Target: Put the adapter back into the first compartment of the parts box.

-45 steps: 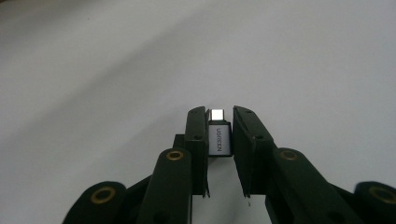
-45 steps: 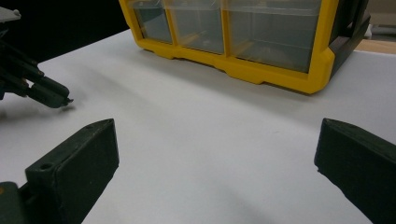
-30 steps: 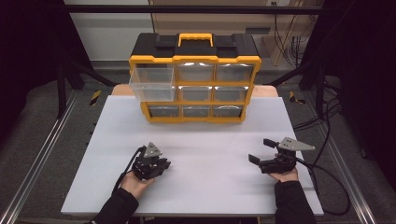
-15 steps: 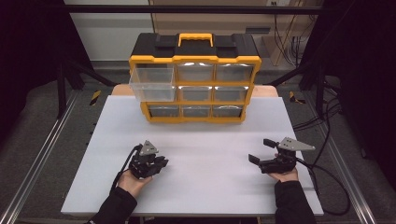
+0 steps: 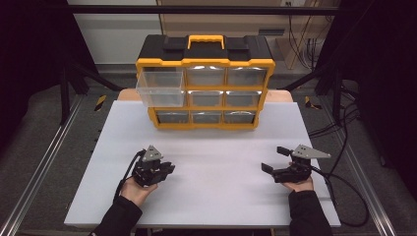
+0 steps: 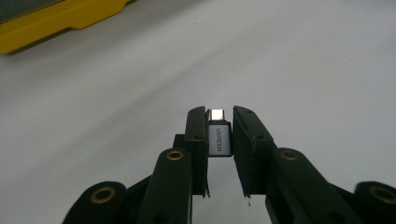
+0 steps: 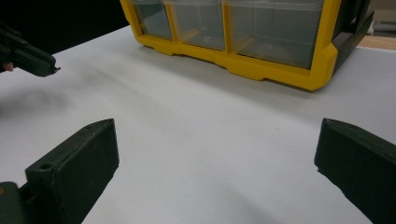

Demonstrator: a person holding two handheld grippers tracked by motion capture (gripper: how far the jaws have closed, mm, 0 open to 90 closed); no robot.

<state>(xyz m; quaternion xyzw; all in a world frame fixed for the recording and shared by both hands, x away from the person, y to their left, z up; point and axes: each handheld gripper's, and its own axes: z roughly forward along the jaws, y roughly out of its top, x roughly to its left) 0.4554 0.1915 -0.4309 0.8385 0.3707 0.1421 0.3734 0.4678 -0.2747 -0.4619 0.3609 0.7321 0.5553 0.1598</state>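
A yellow and black drawer cabinet [image 5: 204, 83] stands at the back of the white table [image 5: 216, 147]; its top-left clear drawer [image 5: 160, 85] is pulled out. My left gripper [image 5: 167, 169] rests low at the front left, shut on a small grey USB adapter [image 6: 218, 135] with a silver plug tip, held between the jaws just above the table. My right gripper [image 5: 273, 160] sits at the front right, open, its jaws far apart with nothing between them [image 7: 215, 163]. The cabinet's lower edge [image 7: 261, 70] shows ahead of it.
Cables [image 5: 344, 182] trail from the right gripper off the table's right side. Metal rails [image 5: 44, 162] run along both sides of the table. The left gripper's tip [image 7: 32, 60] shows at the far left of the right gripper view.
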